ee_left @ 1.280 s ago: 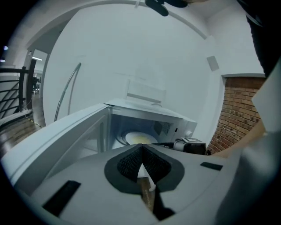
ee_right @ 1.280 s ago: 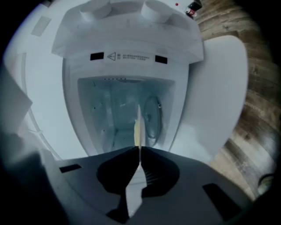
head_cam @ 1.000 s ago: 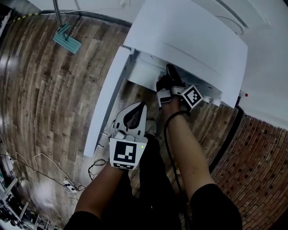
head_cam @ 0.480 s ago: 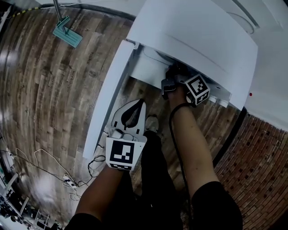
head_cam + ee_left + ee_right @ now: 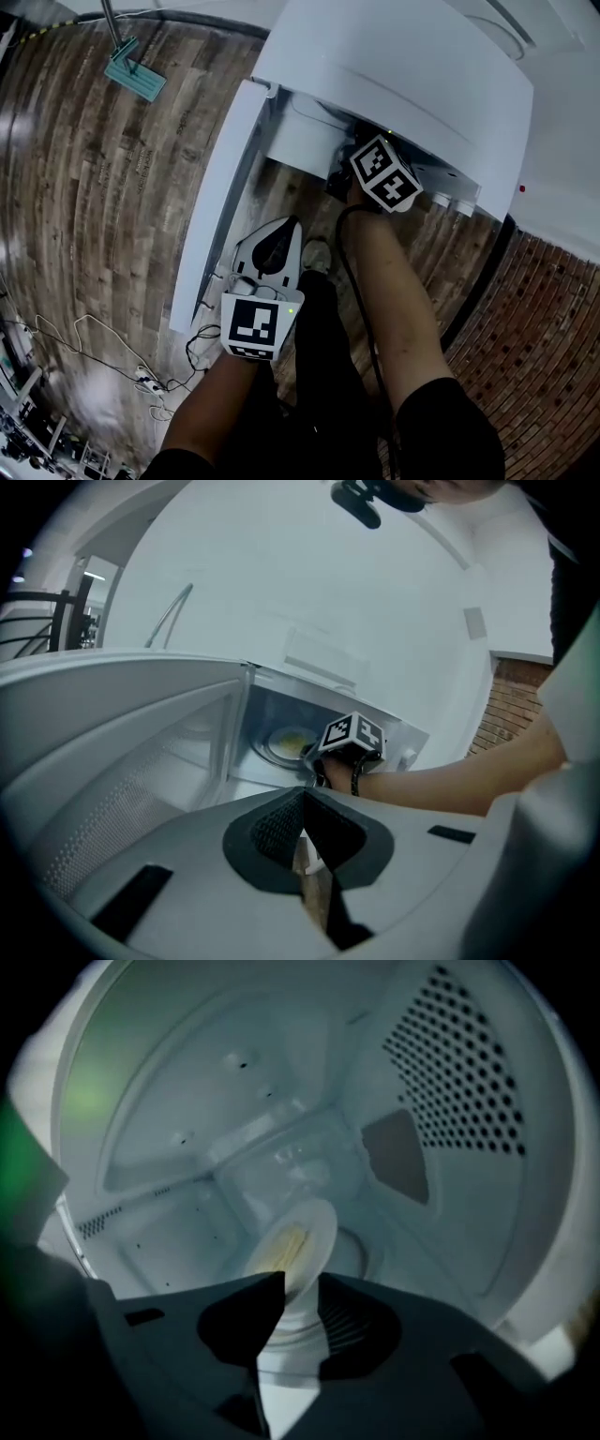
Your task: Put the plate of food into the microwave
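Note:
The white microwave [image 5: 394,66] stands with its door [image 5: 220,197] swung open to the left. A white plate [image 5: 295,1241] of yellow food lies inside on the turntable [image 5: 354,1249]; it also shows in the left gripper view as the plate [image 5: 289,744]. My right gripper [image 5: 300,1283] reaches into the cavity and its jaws are opening, with the plate's near rim in the gap between them and not pinched. From above only its marker cube [image 5: 384,173] shows. My left gripper [image 5: 292,223] hangs outside below the door, shut and holding nothing.
A green floor tool [image 5: 134,70] on a pole lies at the far left of the wooden floor. Cables [image 5: 141,375] trail at the lower left. A brick wall [image 5: 544,328] rises at the right. The person's legs stand right before the microwave.
The right gripper has gone deeper into the microwave and rolled, so its marker cube now faces up. The left gripper has hardly moved.

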Available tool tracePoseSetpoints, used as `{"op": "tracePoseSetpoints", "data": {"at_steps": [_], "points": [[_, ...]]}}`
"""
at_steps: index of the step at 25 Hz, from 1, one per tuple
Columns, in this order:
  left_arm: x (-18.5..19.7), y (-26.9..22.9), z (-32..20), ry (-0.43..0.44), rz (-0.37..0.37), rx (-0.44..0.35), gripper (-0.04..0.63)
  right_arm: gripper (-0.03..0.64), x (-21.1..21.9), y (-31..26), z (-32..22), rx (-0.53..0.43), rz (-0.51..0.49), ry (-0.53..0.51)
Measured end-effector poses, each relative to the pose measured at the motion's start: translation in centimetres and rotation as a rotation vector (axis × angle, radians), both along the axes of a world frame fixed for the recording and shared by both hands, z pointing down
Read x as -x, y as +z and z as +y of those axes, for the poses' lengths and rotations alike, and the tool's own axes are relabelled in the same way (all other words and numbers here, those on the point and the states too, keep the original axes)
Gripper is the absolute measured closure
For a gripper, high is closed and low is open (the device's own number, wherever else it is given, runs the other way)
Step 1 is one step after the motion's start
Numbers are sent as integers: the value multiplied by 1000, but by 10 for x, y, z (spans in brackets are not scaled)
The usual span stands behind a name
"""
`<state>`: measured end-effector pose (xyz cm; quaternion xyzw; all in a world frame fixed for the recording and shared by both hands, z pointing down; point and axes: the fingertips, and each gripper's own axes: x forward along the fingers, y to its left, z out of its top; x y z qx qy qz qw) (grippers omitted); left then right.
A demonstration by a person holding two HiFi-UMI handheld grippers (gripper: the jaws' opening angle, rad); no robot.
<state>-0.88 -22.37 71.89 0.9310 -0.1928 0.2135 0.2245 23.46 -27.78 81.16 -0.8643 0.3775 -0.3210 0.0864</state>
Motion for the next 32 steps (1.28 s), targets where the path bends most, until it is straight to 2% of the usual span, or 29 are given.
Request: {"op": "tracePoseSetpoints", "data": {"at_steps": [6, 8, 10, 11, 12, 13, 14, 20, 26, 29, 32], "points": [[-5, 3, 14, 40, -7, 9, 597, 460, -6, 3, 4, 217, 176, -36], [-7, 1, 15, 52, -7, 4, 597, 443, -10, 3, 7, 260, 224, -32], [-9, -1, 13, 55, -6, -3, 597, 440, -11, 0, 10, 237, 234, -29], [-10, -2, 11, 52, -5, -5, 597, 468, -10, -3, 12, 208, 226, -34], [-11, -2, 10, 47, -5, -7, 597, 543, -7, -6, 14, 175, 215, -46], [-11, -2, 9, 42, -5, -7, 597, 591, -3, -9, 16, 145, 205, -65], [-12, -2, 8, 37, -4, -6, 597, 603, 3, -12, 18, 119, 197, -90], [-20, -7, 1, 27, 0, -30, 597, 604, 54, -44, 37, 18, 191, -283], [-32, -45, -3, 70, 13, -99, 597, 604, 115, -136, 78, -58, 296, -434], [-39, -80, 1, 88, -6, -120, 597, 604, 130, -180, 104, -39, 285, -429], [-49, -131, 1, 97, -6, -139, 597, 604, 129, -236, 124, -43, 258, -352]]}}
